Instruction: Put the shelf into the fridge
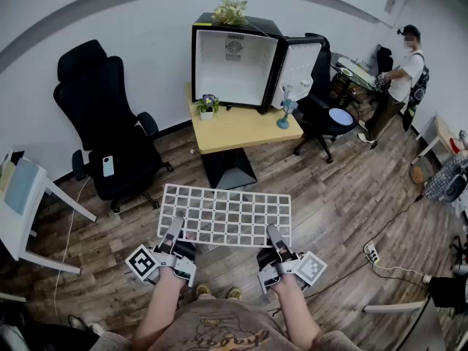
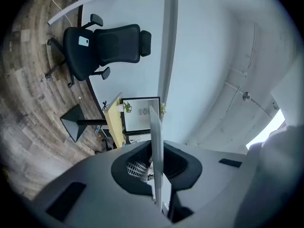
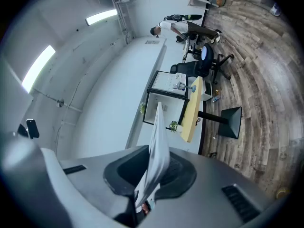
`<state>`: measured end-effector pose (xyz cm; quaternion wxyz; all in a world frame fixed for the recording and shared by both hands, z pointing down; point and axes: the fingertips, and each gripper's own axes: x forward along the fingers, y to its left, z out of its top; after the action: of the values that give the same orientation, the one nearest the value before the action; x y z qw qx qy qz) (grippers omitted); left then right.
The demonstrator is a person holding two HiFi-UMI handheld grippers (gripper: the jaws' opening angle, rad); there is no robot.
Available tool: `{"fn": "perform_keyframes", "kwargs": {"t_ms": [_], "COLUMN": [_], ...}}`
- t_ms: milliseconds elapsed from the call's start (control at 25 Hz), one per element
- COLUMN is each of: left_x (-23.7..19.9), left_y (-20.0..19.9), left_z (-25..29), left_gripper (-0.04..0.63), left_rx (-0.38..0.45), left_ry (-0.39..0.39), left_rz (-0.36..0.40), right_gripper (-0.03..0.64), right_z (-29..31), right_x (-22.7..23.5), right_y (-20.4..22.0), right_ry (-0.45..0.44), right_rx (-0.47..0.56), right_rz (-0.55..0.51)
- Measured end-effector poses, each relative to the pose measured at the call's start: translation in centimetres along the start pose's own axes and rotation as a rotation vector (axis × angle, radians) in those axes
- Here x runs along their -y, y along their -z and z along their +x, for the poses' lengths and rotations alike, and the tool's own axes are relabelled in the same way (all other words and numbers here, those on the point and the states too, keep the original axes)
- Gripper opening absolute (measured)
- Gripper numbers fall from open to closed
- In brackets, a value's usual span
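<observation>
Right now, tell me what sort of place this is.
Probably an office or workroom: a black high-backed office chair, a small open fridge on a yellow pedestal table, and a person at a desk in the far corner.

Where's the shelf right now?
Head view, lower centre: the shelf is held over the floor by the left gripper and right gripper, short of the table bearing the open fridge.

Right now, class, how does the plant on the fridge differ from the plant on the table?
The fridge plant sits higher, atop the fridge; the table plant stands lower, at the left end of the table. The table plant has a white pot; the fridge plant's pot is not visible. Both are small and green.
</observation>
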<state>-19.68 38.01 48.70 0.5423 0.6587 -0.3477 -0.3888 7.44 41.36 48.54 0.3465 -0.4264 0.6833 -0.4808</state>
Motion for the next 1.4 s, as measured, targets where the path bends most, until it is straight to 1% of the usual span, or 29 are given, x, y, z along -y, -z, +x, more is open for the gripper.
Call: {"fn": "perform_keyframes", "kwargs": {"t_ms": [280, 480, 680, 880, 1040, 1240, 1400], "left_x": [-0.2, -0.5, -1.1, -2.1, -2.7, -3.4, -4.0], "left_y": [-0.9, -1.8, -3.2, -4.3, -5.1, -6.2, -6.7], "left_z": [0.5, 1.2, 2.1, 2.8, 4.2, 6.8, 9.8], "left_gripper": [0.049, 0.049, 0.049, 0.049, 0.049, 0.049, 0.049], "left_rx": [-0.019, -0.040, -0.067, -0.074, -0.075, -0.071, -0.066], "left_ry": [-0.002, -0.010, -0.001, -0.009, -0.009, -0.008, 0.001], "left_rz": [-0.002, -0.002, -0.002, -0.014, -0.016, -0.017, -0.016], "right_gripper": [0.025, 0.026, 0.026, 0.025, 0.023, 0.023, 0.023], "right_z": [0.7, 1.3, 2.4, 3.4, 4.8, 7.7, 10.0], "right_x": [0.1, 0.6, 0.7, 1.0, 2.1, 2.8, 3.5], "right_y": [0.7, 1.0, 1.7, 2.2, 1.8, 0.5, -1.4], "right_ry": [0.010, 0.033, 0.027, 0.047, 0.063, 0.041, 0.037], "right_rx": [0.048, 0.075, 0.101, 0.118, 0.120, 0.112, 0.111], "right_rz": [0.036, 0.035, 0.029, 0.040, 0.039, 0.032, 0.029]}}
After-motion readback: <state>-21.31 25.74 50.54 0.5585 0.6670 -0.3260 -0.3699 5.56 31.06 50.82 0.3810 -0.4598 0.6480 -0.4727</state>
